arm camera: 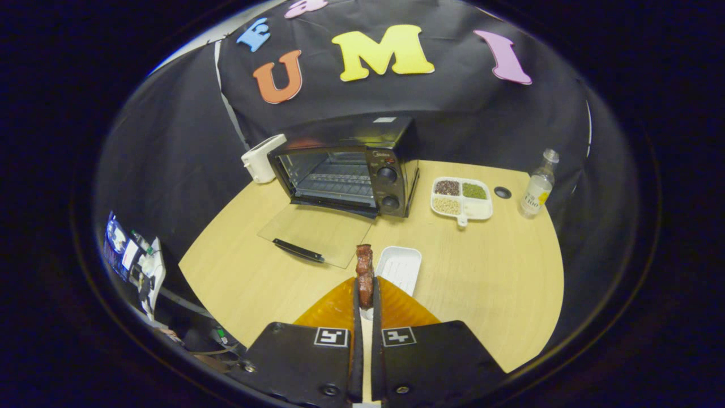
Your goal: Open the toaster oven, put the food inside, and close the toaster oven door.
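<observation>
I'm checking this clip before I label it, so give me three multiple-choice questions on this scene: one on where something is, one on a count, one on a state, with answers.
1. Where is the empty white tray?
A. inside the toaster oven
B. on the table just ahead of the gripper
C. beside the bottle

2. How many knobs show on the toaster oven front?
A. one
B. two
C. four

3. What state is the toaster oven door in?
A. folded down open on the table
B. shut
C. half raised

Answers:
1 B, the tray lies on the table just beyond the gripper, which is shut on the food.
2 B, two round knobs sit one above the other beside the opening.
3 A, the glass door lies flat in front and the rack inside is exposed.
</observation>
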A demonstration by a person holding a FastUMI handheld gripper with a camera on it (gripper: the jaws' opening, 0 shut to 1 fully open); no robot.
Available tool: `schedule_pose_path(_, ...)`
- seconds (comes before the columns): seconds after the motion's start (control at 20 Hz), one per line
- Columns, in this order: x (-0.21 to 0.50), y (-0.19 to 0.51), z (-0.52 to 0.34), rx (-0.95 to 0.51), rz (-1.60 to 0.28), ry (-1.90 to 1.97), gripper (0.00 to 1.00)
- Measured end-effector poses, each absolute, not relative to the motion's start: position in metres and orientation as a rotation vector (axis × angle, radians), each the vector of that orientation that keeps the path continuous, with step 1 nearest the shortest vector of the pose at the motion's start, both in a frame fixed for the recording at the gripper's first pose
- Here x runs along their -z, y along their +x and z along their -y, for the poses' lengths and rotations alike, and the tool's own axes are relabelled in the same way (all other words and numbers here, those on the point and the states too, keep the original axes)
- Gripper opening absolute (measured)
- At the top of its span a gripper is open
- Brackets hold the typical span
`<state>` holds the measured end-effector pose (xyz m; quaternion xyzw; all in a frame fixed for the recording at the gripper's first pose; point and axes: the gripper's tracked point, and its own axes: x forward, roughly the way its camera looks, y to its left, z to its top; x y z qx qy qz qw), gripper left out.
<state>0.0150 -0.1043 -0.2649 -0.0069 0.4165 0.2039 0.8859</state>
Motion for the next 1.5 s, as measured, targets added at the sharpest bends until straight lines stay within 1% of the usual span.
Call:
schedule_pose_path(0.4,0.258,0.037,0.023,-0.408,-0.680,-0.172,0.09)
schedule_pose_path(0.6,0.260,0.058,-0.024,-0.401,-0.603,-0.118,0.08)
schedule_pose_path(0.85,0.281,0.087,-0.074,-0.400,-0.564,-0.080,0.08)
schedule_pose_path(1.2,0.313,0.138,-0.109,-0.363,-0.503,0.196,0.09)
schedule_pose_path(1.4,0.321,0.178,-0.110,-0.326,-0.471,0.468,0.08)
schedule_pose_path(1.5,0.328,0.194,-0.116,-0.344,-0.489,0.611,0.08)
